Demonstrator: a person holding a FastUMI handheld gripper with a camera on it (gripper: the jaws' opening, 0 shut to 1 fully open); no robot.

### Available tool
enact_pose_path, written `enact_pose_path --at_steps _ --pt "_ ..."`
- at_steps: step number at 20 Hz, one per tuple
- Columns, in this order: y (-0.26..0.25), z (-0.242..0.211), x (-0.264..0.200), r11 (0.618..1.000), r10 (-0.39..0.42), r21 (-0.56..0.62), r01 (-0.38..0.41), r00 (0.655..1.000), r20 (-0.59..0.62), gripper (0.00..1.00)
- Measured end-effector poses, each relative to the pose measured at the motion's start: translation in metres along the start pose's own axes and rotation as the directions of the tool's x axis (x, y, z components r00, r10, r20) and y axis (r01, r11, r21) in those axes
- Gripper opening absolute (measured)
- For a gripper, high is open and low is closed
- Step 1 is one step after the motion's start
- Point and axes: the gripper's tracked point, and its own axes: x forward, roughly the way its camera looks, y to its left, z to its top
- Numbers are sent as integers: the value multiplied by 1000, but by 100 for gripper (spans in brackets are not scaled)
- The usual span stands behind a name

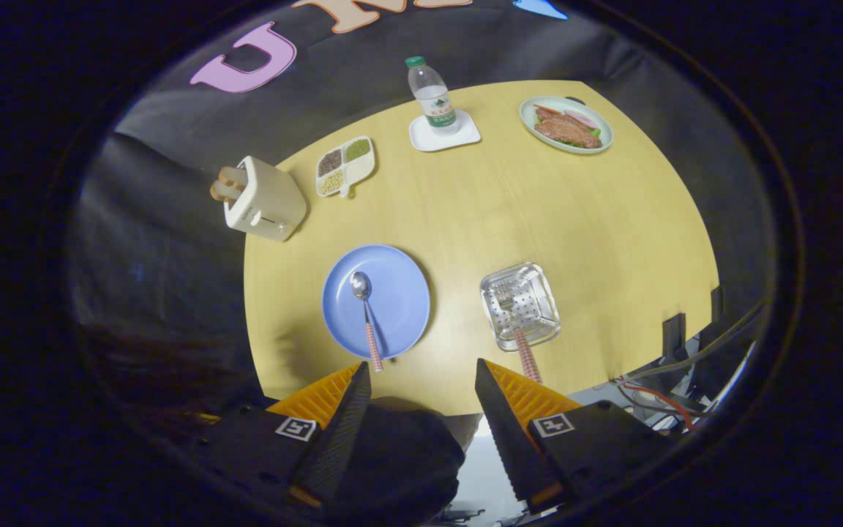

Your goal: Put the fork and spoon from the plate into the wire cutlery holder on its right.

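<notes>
Your gripper (421, 380) hangs high over the table's (538, 219) near edge, fingers spread apart and holding nothing. Just ahead of the left finger, the spoon (365, 307) lies on the blue plate (399, 285), its handle pointing toward you, probably easy to pinch. To its right, the fork (515, 322) already leans in the wire holder (520, 304), so the spoon remains.

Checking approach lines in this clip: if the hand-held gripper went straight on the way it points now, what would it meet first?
Probably bare table, in the gap between the blue plate with the spoon and the wire holder holding the fork. The hand-held gripper is open; depth is unclear.
</notes>
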Motion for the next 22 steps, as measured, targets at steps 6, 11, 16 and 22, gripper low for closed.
enact_pose_path --at_steps 6,11,16,22 --pt "49 -10 35 995 40 -94 -36 998 40 91" --pt "74 -20 83 986 50 -159 -49 999 4 90" --pt "78 -27 146 963 -32 -268 23 999 -29 89" --pt "84 -50 203 943 -91 -330 49 989 -113 88"
